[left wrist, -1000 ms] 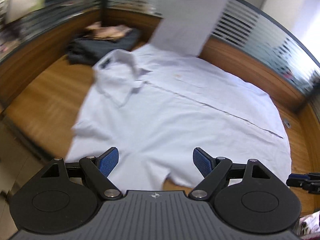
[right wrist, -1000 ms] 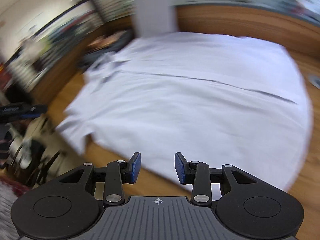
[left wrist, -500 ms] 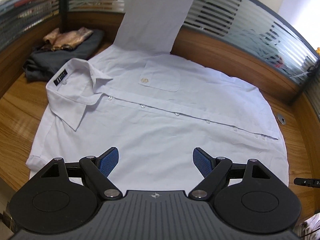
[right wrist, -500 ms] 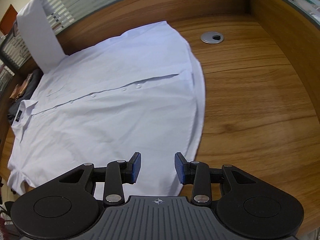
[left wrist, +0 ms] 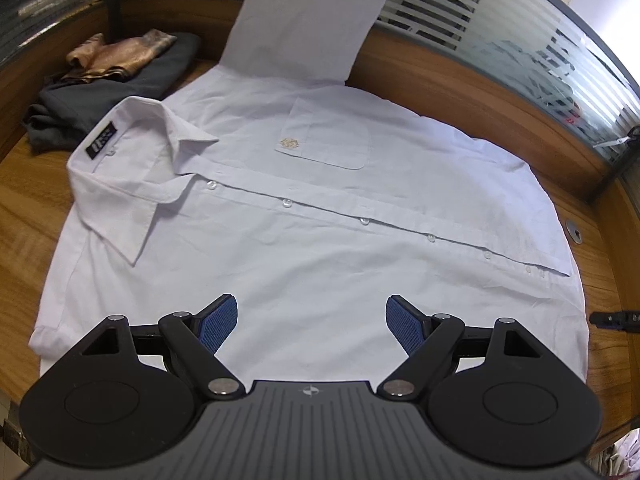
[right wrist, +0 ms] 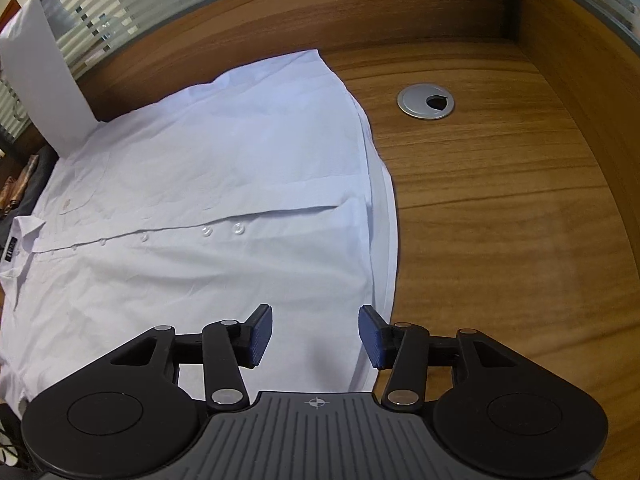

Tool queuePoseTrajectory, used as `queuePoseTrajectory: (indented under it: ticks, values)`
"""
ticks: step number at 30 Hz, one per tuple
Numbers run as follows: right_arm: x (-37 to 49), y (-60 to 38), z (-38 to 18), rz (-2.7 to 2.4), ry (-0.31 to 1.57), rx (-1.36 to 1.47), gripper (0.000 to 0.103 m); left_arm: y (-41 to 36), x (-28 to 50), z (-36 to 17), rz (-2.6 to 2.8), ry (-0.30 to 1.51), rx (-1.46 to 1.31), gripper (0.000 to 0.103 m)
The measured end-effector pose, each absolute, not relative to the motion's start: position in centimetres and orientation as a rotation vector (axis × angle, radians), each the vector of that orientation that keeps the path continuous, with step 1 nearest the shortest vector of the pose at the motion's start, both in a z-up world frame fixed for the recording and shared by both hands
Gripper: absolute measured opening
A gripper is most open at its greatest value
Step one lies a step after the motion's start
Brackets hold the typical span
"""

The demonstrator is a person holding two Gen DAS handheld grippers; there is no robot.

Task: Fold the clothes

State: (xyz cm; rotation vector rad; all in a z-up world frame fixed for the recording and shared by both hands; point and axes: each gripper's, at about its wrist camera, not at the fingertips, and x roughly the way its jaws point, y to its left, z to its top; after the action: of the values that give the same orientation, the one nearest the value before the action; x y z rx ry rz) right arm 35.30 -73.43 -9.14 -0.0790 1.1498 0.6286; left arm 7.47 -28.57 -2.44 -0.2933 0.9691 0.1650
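a wide wooden surface (right wrist: pixel 500 220) with a raised wooden back edge fills the room's corner, and under striped glass panels a white shirt (left wrist: pixel 304 216) lies spread flat across most of it, front up and buttoned. one sleeve (left wrist: pixel 308 16) runs up the back edge and leans against the glass. the shirt's hem side (right wrist: pixel 380 208) ends well short of a round metal cable port (right wrist: pixel 425 101) set in the bare wood. at the far end, just beside the collar, sits a heap of dark grey cloth (left wrist: pixel 112 92) with a brownish patterned piece (left wrist: pixel 120 52) on top of it. the collar (left wrist: pixel 136 168) is turned open, a black label (left wrist: pixel 101 144) showing inside, and the chest pocket (left wrist: pixel 328 132) carries a small gold emblem (left wrist: pixel 290 143). the left tool (left wrist: pixel 312 322) hangs over the near edge of the shirt, its blue pads spread wide with nothing between them. the right tool (right wrist: pixel 316 336) hovers over the hem corner, its jaws opening, only flat fabric lying below the gap and nothing pinched.
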Motion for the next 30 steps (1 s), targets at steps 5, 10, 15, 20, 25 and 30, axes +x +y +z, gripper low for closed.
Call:
queuePoseTrajectory:
  ticks: [5, 10, 15, 20, 25, 30]
  values:
    - [36.6, -72.6, -10.2, 0.607, 1.189, -0.087, 0.051, -29.1, 10.9, -3.3, 0.134, 0.968, -0.256, 0.086]
    - [36.0, -73.0, -10.2, 0.607, 1.213, -0.06, 0.051, -30.6, 15.8, -4.3, 0.079, 0.969, -0.227, 0.086]
    - [34.9, -74.0, -9.9, 0.598, 1.215, -0.017, 0.051, -32.8, 21.0, -5.8, -0.002, 0.996, -0.182, 0.082]
    - [34.4, -75.0, -10.0, 0.569, 1.217, 0.075, 0.051, -35.4, 26.2, -7.5, -0.08, 1.026, -0.117, 0.077]
    - [34.8, -75.4, -10.7, 0.521, 1.213, 0.103, 0.051, -38.4, 30.4, -8.8, -0.155, 1.038, -0.045, 0.074]
    - [35.6, -76.1, -11.6, 0.504, 1.238, 0.156, 0.051, -41.0, 33.6, -9.9, -0.227, 1.068, -0.024, 0.067]
